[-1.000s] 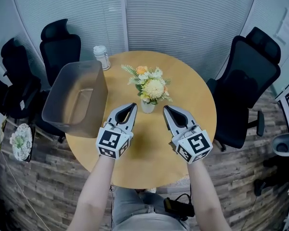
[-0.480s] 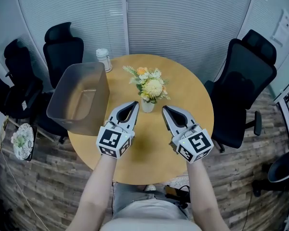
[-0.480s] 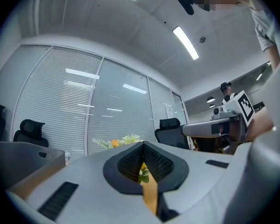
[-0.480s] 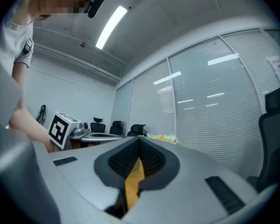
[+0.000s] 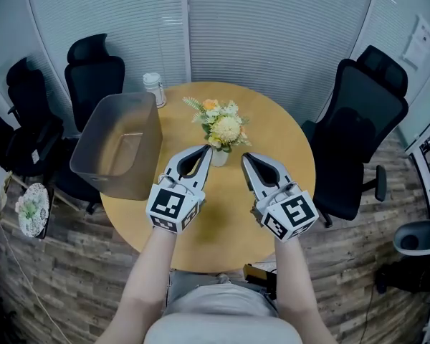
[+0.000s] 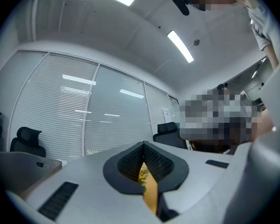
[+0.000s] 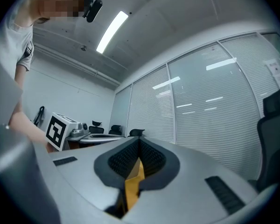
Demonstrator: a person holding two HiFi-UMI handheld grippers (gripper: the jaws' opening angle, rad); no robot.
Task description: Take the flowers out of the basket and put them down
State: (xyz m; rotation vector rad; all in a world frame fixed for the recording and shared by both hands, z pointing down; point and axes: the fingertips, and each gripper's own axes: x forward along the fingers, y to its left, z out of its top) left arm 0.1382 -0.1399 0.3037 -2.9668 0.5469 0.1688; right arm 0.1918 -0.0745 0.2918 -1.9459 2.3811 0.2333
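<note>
Office room, glass walls with shut blinds, wood-plank floor. Round wooden table (image 5: 290,156) in the middle, seen from steeply above. Black office chairs (image 5: 362,120) around it, one to the right, more to the left and far left.

Grey translucent basket (image 5: 122,185) on the table's left side, open top up, walls flaring outward.

Left gripper (image 5: 205,150) and right gripper (image 5: 245,156) over the near half of the table, marker cubes toward the person, bare forearms behind. Tips angled inward toward the vase from either side, close to it; contact not confirmable from the head view. Both pairs of jaws fully together, nothing pinched. Ridged pads meeting in each gripper view, only a sliver of tabletop through the gap. Bit of yellow-green bouquet also visible through that sliver in the left gripper view.

Flowers (image 5: 224,126) out of the basket, on the table to its right, clearly apart from it. Upright in a small white vase (image 5: 218,158). One big pale-yellow round bloom in the centre, orange bloom above, small white blossoms around, green fern-like sprigs sticking out sideways.

Small white lidded jar (image 5: 154,89) at the far table edge, just beyond the basket's far corner.
</note>
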